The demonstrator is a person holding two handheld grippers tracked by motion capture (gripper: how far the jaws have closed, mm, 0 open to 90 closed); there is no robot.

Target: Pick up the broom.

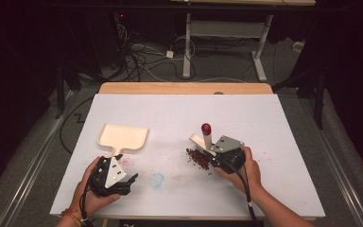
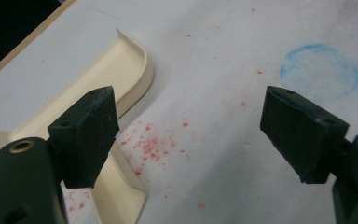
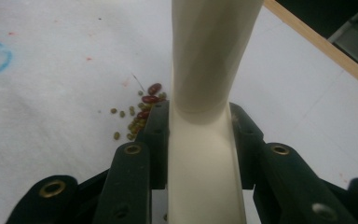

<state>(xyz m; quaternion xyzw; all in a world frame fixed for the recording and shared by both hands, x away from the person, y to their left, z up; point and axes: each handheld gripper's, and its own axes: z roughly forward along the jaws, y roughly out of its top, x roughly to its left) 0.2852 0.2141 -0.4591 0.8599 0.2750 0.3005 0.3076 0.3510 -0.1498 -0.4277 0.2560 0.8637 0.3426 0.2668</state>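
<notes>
On the white desk (image 1: 274, 142) the right gripper (image 1: 220, 158) has its jaws clamped on a cream brush (image 3: 205, 140) beside a bean pile (image 1: 197, 158), while the left gripper (image 1: 127, 182), jaws apart and empty, sits just beside the dustpan (image 1: 122, 137).

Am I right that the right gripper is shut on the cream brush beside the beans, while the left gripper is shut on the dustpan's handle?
Not quite. The left gripper is open: the left gripper view shows its jaws wide apart, the dustpan handle beside one, ungripped. The right gripper is shut on the brush beside the beans.
</notes>
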